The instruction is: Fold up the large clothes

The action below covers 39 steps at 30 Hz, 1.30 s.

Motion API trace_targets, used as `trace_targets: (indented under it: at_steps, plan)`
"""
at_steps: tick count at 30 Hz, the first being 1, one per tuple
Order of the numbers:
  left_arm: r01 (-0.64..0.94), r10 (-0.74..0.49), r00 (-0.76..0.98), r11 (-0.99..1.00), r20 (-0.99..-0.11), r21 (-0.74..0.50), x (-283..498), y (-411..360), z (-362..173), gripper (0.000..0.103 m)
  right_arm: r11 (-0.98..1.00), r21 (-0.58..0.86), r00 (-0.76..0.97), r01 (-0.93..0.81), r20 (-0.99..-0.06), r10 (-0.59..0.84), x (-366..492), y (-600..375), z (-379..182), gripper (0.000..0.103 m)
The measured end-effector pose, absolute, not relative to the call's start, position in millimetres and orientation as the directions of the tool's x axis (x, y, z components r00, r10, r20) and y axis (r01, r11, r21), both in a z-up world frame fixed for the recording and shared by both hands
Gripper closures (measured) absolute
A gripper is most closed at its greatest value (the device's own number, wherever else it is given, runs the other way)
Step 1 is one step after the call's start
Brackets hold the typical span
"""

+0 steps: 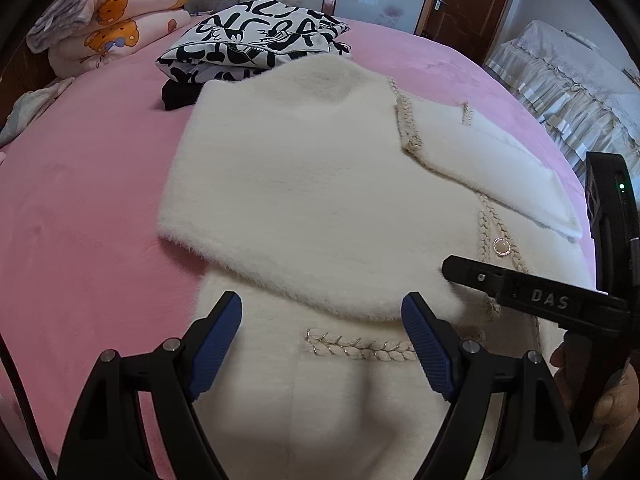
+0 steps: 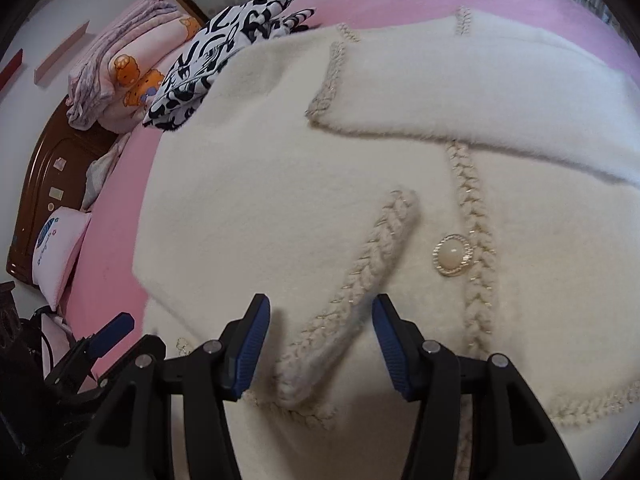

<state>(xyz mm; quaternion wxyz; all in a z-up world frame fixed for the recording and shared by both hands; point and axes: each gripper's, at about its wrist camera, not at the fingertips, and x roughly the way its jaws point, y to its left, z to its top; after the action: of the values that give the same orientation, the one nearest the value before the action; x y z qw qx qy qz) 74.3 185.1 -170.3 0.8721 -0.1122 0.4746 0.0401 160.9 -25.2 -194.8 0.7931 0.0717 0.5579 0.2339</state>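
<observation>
Working on the cream fluffy jacket (image 1: 300, 184), spread front-up on the pink bed cover (image 1: 80, 200), close to the near edge, with both sleeves laid across the chest. Behind it, just touching its far side, a folded black-and-white garment (image 1: 256, 36).

Left gripper (image 1: 322, 312): fingers released and wide apart, nothing between them, hovering over the lower front just above the braided pocket trim (image 1: 360, 350). Right gripper (image 2: 320, 312): fingers also released, about half apart, standing on both sides of the braided cuff (image 2: 360, 276) of the crossed sleeve, pads not pressing on it.

Probably time to tidy this cuff and then bring the lower part up over the sleeves. To do it well:

- Lower the right pads straight down around the cuff and pinch only the braid, not the front layer under it.
- Keep away from the pearl button (image 2: 453, 255), just beside the cuff; a hard thing between pads can slip.
- Take the hem with both grippers well apart, at equal distance from the middle braid.
- Lift low and slowly, since the long pile seems soft and thick and can drag the sleeves out of place.
- Lay down, then release.
</observation>
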Motion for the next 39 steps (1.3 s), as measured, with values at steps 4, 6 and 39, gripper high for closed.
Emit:
trace_targets:
  at_steps: [4,6,39]
  plan:
    - [-0.171,-0.029,0.547,0.974,-0.836,-0.146,71.3,181.8,-169.1,0.022,0.863,0.326,0.319,-0.385,-0.831,0.456,154.2,-11.4,-176.2,0.089]
    - [-0.171,-0.019,0.55,0.976,-0.835,-0.135,71.1,181.9,-169.0,0.022,0.85,0.283,0.389,-0.444,-0.794,0.468,150.8,-9.1,-147.4,0.089]
    - [-0.253,-0.108,0.474,0.934,-0.874,-0.252,253.6,306.0,-185.5,0.022,0.948,0.269,0.453,-0.17,-0.833,0.317,310.9,-158.2,-171.2,0.059]
